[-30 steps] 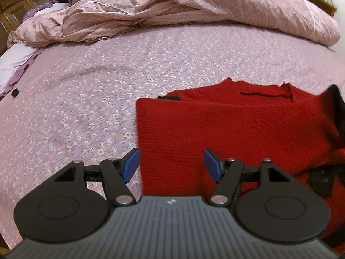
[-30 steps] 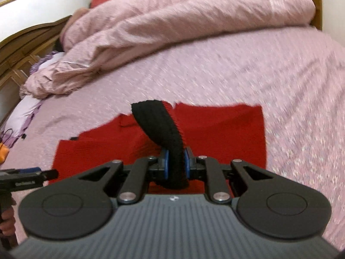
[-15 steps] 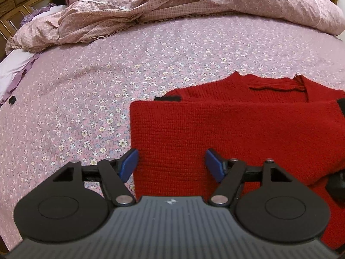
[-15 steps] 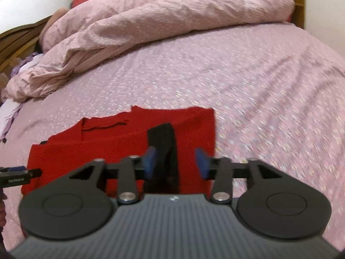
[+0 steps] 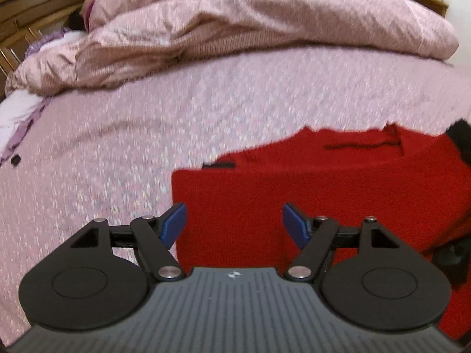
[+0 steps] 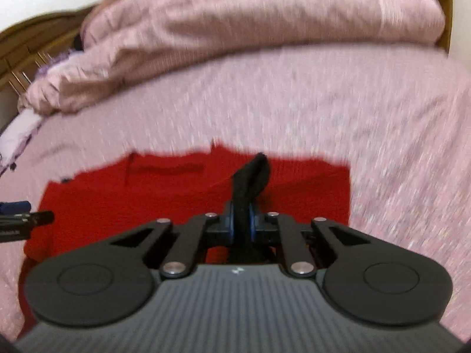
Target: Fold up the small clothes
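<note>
A red knitted sweater [image 5: 323,182] lies flat on the pink flowered bed [image 5: 147,135], partly folded, with black trim. My left gripper [image 5: 234,220] hovers open above the sweater's near left edge, and nothing is between its blue pads. In the right wrist view the same sweater [image 6: 147,197] spreads below. My right gripper [image 6: 240,220] is shut on the black cuff [image 6: 250,179] of a sleeve, which stands up from the pads. The left gripper's tip [image 6: 26,220] shows at the left edge there. The black cuff [image 5: 460,141] also appears at the right edge of the left wrist view.
A rumpled pink duvet [image 5: 235,29] is heaped along the far side of the bed. A wooden headboard [image 5: 29,14] stands at the far left. A small dark object [image 5: 15,160] lies on the sheet at the left. Bare sheet stretches left and right of the sweater.
My right gripper let go of the black cuff half a second ago, then shut on it again. The left gripper stayed open over the sweater's left edge.
</note>
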Action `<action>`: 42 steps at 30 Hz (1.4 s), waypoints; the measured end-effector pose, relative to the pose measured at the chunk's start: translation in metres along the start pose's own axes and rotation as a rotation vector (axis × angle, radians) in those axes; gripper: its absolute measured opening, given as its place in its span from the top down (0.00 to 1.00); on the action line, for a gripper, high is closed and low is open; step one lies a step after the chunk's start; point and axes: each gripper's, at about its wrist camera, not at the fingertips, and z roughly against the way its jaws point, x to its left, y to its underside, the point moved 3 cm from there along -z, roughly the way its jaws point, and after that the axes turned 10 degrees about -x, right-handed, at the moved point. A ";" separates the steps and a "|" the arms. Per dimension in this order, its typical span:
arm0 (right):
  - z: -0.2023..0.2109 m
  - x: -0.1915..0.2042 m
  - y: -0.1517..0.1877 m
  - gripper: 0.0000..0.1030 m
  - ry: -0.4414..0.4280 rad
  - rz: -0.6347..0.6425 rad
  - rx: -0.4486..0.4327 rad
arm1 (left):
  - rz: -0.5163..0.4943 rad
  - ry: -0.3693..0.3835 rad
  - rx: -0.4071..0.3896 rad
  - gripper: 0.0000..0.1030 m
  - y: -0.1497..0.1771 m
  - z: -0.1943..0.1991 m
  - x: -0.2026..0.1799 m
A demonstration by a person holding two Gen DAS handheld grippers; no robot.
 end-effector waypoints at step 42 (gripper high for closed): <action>0.009 -0.049 0.041 0.59 0.205 -0.097 0.023 | -0.103 -0.084 0.040 0.09 0.031 -0.021 0.006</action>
